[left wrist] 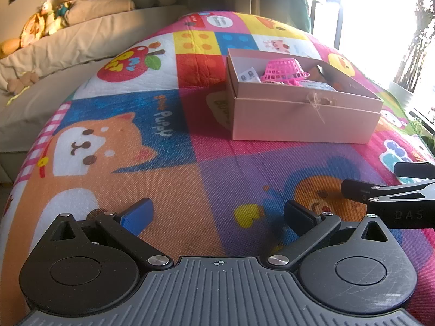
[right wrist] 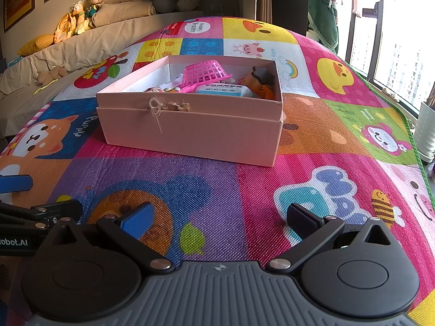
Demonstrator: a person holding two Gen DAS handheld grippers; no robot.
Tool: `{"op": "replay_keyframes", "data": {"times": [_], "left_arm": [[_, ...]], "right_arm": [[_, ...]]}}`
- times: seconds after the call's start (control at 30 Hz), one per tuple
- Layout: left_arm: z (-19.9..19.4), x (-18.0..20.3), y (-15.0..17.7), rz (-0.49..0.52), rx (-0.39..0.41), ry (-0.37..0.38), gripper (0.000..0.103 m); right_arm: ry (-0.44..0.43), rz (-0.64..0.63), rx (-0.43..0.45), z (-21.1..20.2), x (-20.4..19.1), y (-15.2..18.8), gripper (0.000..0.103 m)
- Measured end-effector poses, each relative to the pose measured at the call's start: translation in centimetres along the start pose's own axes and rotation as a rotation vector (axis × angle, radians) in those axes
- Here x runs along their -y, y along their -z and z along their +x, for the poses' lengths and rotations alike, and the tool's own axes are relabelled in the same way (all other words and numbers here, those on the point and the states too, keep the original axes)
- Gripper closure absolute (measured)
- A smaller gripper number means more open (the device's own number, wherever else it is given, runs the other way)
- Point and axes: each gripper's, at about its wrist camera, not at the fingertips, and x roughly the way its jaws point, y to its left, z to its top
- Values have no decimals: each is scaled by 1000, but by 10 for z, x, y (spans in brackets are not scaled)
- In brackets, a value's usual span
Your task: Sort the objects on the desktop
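pink box (right wrist: 190,130) with pink basket (right wrist: 204,74) and small items inside; left gripper (left wrist: 217,214) and right gripper (right wrist: 220,218) both spread apart, empty

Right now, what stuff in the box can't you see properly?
- Left wrist view: the pink box near wall hides things lying low behind it.
- Right wrist view: the pink basket covers whatever lies behind it.
- White packet print: too small to read.
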Motion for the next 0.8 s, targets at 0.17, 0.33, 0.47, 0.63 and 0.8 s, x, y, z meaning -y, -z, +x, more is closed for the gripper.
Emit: {"op": "replay_keyframes", "data": {"times": [0.17,0.33,0.47,0.63,0.8], "left_arm": [[0,0,0,4,-2,-3,0],[1,0,0,4,-2,-3,0],[1,1,0,10,-3,-10,0],[1,1,0,9,-3,-10,0],[1,0,0,9,-2,-10,0]], "right_arm": [[0,0,0,0,0,0,0],[0,0,0,0,0,0,0],[0,0,0,0,0,0,0],[0,0,0,0,0,0,0],[0,0,0,0,0,0,0]]}}
